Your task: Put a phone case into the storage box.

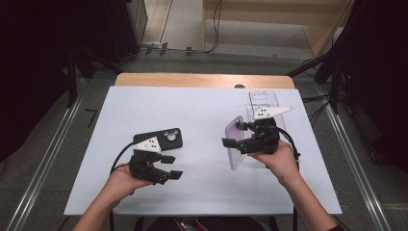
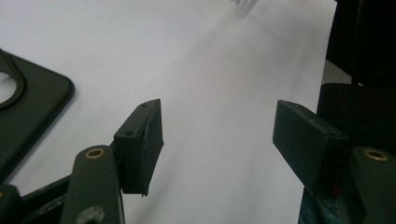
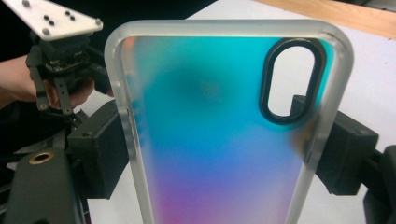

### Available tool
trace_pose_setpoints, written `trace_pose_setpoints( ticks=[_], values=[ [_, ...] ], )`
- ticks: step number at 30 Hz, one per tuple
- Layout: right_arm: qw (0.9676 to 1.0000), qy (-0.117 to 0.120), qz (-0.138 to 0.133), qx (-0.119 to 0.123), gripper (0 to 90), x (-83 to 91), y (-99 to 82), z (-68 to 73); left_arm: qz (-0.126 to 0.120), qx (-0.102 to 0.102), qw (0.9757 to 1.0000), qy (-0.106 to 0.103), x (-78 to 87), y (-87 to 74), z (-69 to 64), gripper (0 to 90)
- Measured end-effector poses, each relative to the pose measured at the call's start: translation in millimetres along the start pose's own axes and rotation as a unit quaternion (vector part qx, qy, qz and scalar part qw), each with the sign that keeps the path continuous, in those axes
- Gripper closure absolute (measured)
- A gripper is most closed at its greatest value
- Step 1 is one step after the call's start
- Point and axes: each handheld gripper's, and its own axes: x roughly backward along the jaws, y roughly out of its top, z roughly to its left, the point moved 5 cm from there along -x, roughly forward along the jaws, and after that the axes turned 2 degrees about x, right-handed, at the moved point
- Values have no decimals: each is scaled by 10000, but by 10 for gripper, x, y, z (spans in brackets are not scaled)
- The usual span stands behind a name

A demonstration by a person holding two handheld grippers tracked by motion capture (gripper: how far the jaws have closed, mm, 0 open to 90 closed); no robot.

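Right claw (image 1: pixel 239 134) pinching iridescent phone case (image 1: pixel 236 142) by its long edges, held upright-ish above white bench (image 1: pixel 202 115), approx 3 o'clock from centre. Left claw (image 1: pixel 171 166) spread, nothing between jaws, low over bench at approx 8 o'clock. Black phone case (image 1: pixel 166 138) flat on bench, just at 12 o'clock from left claw. Clear case (image 1: pixel 262 101) lying behind right claw.

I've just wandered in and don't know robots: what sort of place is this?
Probably a lab or workshop set up for recording hand work. A white-covered table stands between metal frame rails, cables trail across the floor, and a person holds a gripper in each hand, the right gripper clamping a phone case.
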Motion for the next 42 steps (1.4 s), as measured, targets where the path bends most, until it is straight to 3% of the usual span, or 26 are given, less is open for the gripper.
trace_pose_setpoints(
  ticks=[14, 21, 25, 26, 28, 32, 36, 42],
  values=[
    [9989, -391, -161, -196, 153, 183, 141, -196, -26, 298, 9991, 287, 162, -171, 80, 337],
    [9961, -762, -272, -354, 153, 313, 213, -344, -66, 407, 9985, 366, 209, -220, 99, 337],
    [9922, -1093, -360, -487, 153, 385, 238, -446, -86, 446, 9982, 389, 225, -234, 108, 338],
    [9896, -1238, -440, -581, 153, 419, 245, -501, -90, 460, 9981, 396, 226, -239, 111, 337],
    [9887, -1284, -459, -622, 153, 427, 246, -521, -81, 469, 9980, 407, 229, -244, 116, 337],
    [9832, -1585, -515, -752, 153, 452, 249, -621, -78, 469, 9980, 425, 231, -243, 123, 337],
    [9812, -1692, -621, -692, 154, 472, 269, -699, -100, 468, 9980, 409, 221, -239, 120, 337],
    [9730, -2035, -688, -848, 154, 516, 324, -887, -120, 505, 9979, 379, 216, -241, 134, 337]
  ],
)
